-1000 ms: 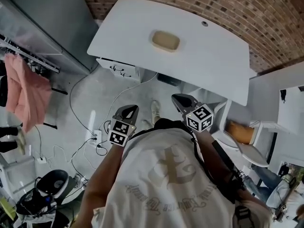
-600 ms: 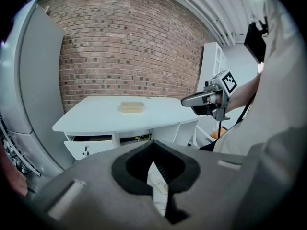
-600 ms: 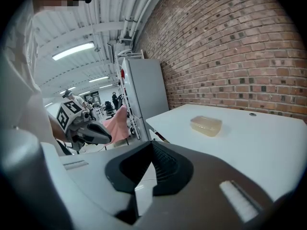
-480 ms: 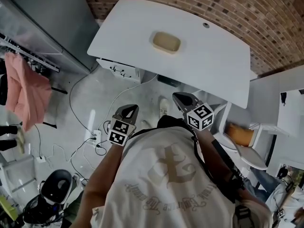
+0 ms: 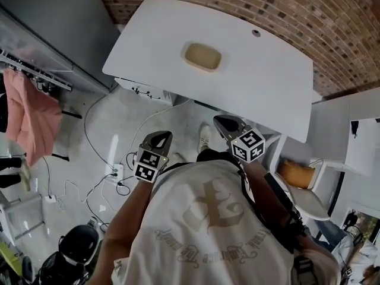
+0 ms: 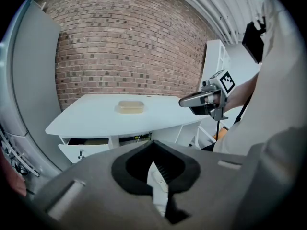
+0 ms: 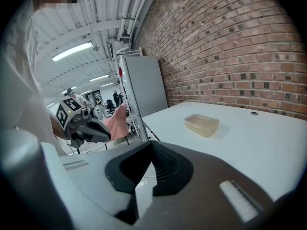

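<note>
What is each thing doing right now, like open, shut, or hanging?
Left tool: shut, empty, held in the air.
Right tool: shut, empty, held in the air.
Box: lying flat on the table, nothing touching it.
Drawer: looks pulled out a little.
Pink cloth: hanging up.

The left gripper (image 6: 154, 146), jaws together and empty, faced a far table (image 6: 81, 121) bearing a tan box (image 6: 130, 107), with the right gripper (image 6: 183, 101) near its right end.
</note>
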A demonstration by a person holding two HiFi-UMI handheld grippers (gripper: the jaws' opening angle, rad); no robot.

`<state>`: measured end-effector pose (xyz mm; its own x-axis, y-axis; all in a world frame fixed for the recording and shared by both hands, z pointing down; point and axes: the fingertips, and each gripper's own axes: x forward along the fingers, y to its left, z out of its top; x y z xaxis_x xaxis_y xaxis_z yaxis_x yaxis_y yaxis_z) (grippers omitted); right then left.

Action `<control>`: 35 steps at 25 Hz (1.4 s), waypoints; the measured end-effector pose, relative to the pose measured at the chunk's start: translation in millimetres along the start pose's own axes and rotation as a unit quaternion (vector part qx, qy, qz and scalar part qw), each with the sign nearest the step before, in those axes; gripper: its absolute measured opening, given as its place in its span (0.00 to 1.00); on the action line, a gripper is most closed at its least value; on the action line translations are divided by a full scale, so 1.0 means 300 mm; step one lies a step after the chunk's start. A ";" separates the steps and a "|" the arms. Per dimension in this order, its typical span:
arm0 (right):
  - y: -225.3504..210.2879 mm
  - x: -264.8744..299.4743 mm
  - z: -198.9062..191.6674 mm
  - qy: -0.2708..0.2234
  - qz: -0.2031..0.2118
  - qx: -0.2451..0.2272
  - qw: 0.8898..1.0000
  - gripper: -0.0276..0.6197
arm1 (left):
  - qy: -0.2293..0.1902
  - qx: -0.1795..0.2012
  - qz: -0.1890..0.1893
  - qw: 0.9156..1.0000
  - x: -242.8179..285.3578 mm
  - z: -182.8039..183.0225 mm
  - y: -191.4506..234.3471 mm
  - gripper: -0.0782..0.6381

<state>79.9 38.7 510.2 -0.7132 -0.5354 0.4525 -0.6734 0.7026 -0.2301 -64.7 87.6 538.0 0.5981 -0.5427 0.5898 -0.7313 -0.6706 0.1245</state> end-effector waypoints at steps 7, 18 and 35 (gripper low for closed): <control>-0.156 0.037 0.039 0.007 0.010 -0.004 1.000 0.05 | 0.005 -0.007 0.009 1.000 0.110 0.082 0.033 0.11; -0.390 0.144 0.092 0.038 0.042 -0.023 0.998 0.05 | 0.012 -0.029 0.027 0.999 0.294 0.216 0.102 0.11; -0.567 0.466 0.146 0.147 0.076 -0.136 0.977 0.06 | 0.018 -0.104 0.089 0.990 0.371 0.265 0.192 0.11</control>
<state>86.2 -176.1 574.9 -0.6876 -0.2850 0.6679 -0.4580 0.8839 -0.0943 -14.2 -51.6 547.2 0.4443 -0.6217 0.6451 -0.8780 -0.4453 0.1755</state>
